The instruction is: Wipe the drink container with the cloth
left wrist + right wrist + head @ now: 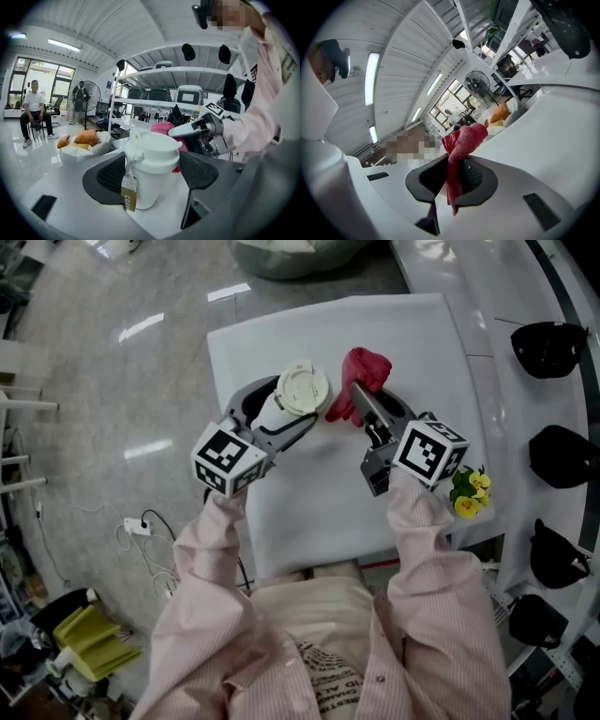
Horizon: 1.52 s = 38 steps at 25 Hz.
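Observation:
A white drink cup (302, 390) with a white lid stands between the jaws of my left gripper (279, 411) over the white table (319, 502). In the left gripper view both dark pads touch the cup (150, 171), and a brown tag (128, 193) hangs from its lid. My right gripper (362, 397) is shut on a red cloth (362, 371) just right of the cup. The red cloth (165, 128) bunches against the cup's far side. In the right gripper view the cloth (460, 145) sticks up from the closed jaws and a strip hangs below them.
Yellow flowers (469, 491) sit at the table's right edge. Black caps (548, 348) hang on a white rack to the right. A white bundle with bread (79, 140) lies beyond the cup. A power strip (141, 526) lies on the floor at left.

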{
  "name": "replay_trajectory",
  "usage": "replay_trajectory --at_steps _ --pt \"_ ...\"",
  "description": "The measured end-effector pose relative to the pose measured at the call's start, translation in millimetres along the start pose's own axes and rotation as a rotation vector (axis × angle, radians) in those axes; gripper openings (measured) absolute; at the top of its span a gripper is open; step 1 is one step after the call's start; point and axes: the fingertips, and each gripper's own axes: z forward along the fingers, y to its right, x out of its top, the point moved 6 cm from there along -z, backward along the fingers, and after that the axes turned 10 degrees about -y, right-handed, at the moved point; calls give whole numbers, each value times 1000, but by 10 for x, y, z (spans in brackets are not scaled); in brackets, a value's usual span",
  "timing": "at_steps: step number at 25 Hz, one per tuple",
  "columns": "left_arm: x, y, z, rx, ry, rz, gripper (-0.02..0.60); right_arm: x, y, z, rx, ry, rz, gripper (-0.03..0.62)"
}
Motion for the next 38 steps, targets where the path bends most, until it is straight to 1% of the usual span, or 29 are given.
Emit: replay_trajectory --at_steps 3,8,11,13,16,18,22,25,29,34,38 --pt "-7 -8 10 1 1 -17 362 163 -26 80 64 -85 -19 40" --pt "-12 -12 15 0 -3 -42 356 330 13 235 104 -225 -41 40" --pt "-8 -13 7 3 -9 -44 356 351 41 339 143 -293 -30 40" --pt "-8 -9 6 4 -12 -46 356 348 55 410 185 -326 -11 40" --pt "-5 2 16 6 -14 -50 356 357 49 513 273 -363 32 40" --pt "-6 2 19 8 -15 -53 356 340 85 565 300 -392 72 40" --pt "-4 -1 14 11 -17 -59 356 343 144 639 358 -418 112 40" --pt "0 -2 23 11 -20 -61 356 305 228 662 367 -447 156 40" --pt "2 -3 14 11 -20 -63 356 277 237 708 398 -474 162 40" --pt "1 0 13 13 -19 -63 356 255 273 749 418 -492 187 40" --pt "2 0 7 16 -19 -64 356 239 318 800 428 -508 187 40"
